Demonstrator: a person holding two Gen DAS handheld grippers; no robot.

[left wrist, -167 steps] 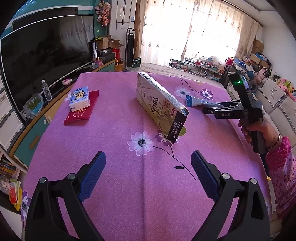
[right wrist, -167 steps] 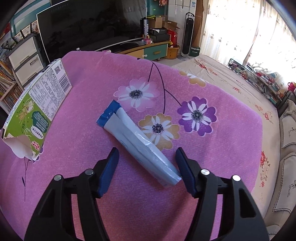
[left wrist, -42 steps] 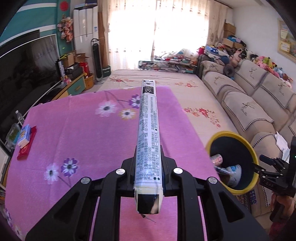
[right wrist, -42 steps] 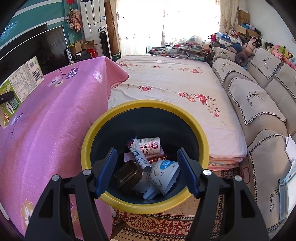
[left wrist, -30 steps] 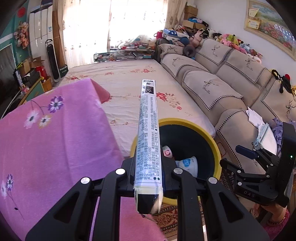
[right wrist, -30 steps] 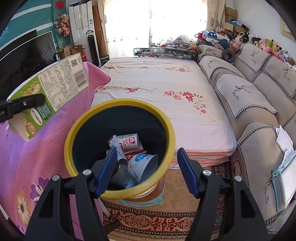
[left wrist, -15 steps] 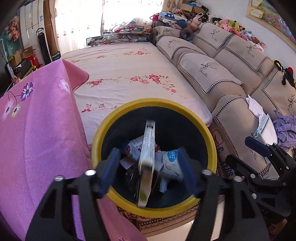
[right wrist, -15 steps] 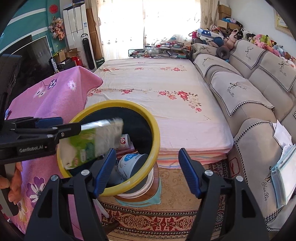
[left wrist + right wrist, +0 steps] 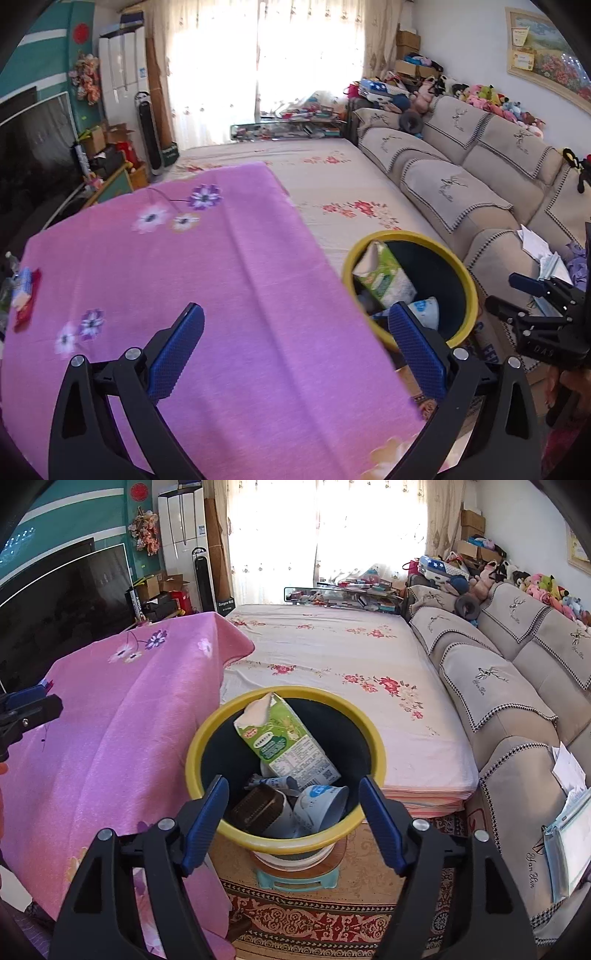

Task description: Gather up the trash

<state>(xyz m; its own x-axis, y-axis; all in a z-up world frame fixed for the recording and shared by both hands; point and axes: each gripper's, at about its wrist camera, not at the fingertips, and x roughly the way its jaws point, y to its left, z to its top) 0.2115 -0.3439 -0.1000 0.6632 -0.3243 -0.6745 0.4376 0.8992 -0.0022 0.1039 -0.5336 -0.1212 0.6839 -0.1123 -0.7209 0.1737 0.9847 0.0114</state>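
Observation:
The green snack box (image 9: pixel 288 738) stands tilted inside the yellow-rimmed dark bin (image 9: pixel 280 693), on top of cups and wrappers. My right gripper (image 9: pixel 293 794) hovers just in front of the bin, jaws opening, nothing between them. My left gripper (image 9: pixel 295 325) is over the pink flowered tablecloth (image 9: pixel 221 280), jaws opening wide and empty. In the left wrist view the bin (image 9: pixel 402 236) with the green box (image 9: pixel 384 273) sits to the right of the table, and the right gripper (image 9: pixel 508 293) is beyond it.
A red pouch with a blue tissue pack (image 9: pixel 24 295) lies at the table's left edge. The bin rests on a small stool (image 9: pixel 295 877) on a patterned rug. A floral-sheeted bed (image 9: pixel 332 657) lies behind it, a beige sofa (image 9: pixel 517 686) to the right, a TV (image 9: pixel 62 590) to the left.
The left gripper opened and let go of the green box, which dropped into the bin. It then swung back left over the table. The right gripper shifted slightly by the bin.

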